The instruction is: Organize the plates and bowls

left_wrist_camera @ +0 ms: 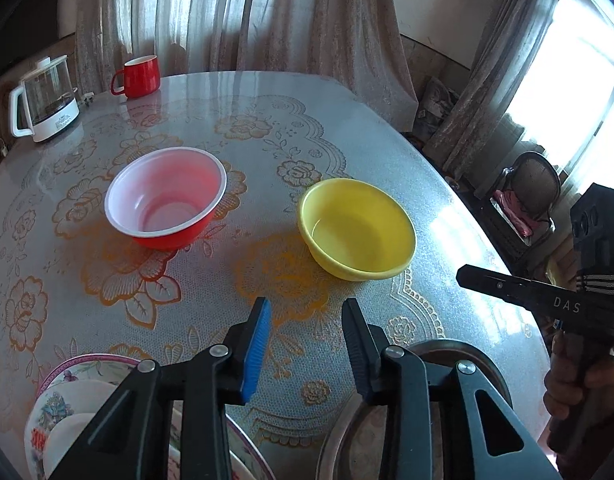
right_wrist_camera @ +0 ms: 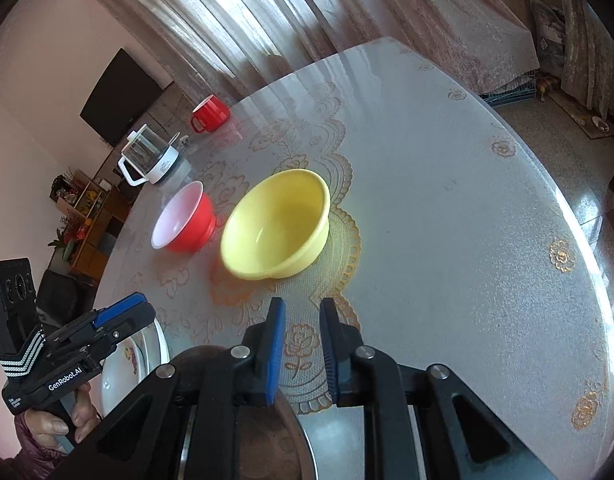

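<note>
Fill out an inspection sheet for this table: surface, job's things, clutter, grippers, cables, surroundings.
Surface: round table under a floral cover.
Job's things: red bowl and yellow bowl upright, apart, mid-table; floral plates stacked at the near edge; metal plate beside them.
Clutter: red mug and glass kettle at the far edge.
Grippers: left gripper and right gripper both open, nothing between the fingers, above the near edge.
Cables: nothing seen.
Surroundings: curtains, bright window, wall television.
</note>
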`<state>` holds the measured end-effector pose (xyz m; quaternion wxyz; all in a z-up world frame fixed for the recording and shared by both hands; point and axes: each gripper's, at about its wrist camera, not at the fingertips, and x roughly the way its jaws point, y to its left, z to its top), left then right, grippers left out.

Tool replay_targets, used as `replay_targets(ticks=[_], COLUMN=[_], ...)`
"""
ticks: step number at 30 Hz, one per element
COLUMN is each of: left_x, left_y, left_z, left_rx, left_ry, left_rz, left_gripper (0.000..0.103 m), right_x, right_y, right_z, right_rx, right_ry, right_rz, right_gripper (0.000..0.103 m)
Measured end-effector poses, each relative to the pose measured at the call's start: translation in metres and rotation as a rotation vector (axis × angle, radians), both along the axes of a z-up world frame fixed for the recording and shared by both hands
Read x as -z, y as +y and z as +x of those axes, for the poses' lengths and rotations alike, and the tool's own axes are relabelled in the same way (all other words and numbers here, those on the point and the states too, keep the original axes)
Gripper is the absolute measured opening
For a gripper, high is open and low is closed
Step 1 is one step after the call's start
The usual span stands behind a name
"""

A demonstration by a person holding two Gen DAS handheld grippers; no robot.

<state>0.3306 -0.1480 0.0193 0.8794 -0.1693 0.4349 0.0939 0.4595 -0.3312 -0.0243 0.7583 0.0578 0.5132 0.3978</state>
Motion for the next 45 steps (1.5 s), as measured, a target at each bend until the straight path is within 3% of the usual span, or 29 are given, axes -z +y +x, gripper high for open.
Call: replay_targets(ticks=[9,18,28,31,33,45], left_x=[0.009,0.022,0.032,0.037,0.035,0.019], left_y=[0.003,0.021,0.021,0.023,0.019,0.015], left_z=[0.043,0.065,0.089,0.091,0.087,0.071], left_rx=[0.022,-0.038,0.001,0.004,0.006,0.003], left_ry=[0.01,0.034,0.061,0.072,0.06,0.026], left_rz=[-0.022,-0.044,-0.051,-0.079,-0.035,-0.048], left_gripper=[0.031,0.031,0.031,0.022,0.014,0.012], right_x=[0.008,0.014,0.018,0.021,0.02,0.011], right_y=[0.014,0.028,0.038,0.041,0.042,0.034], right_z=[0.031,0.04,0.045,0.047,0.046,0.039], right_rx=[0.026,0.023,0.004,-0.005,-0.01,-0.006], right_ry=[0.023,0.032,0.009,0.011,-0.001,0.0], right_rz=[-0.004,-0.008,-0.041,-0.043,-0.048,-0.034], right_gripper=[0.019,0.019,0.012,0.012,0.011,0.009])
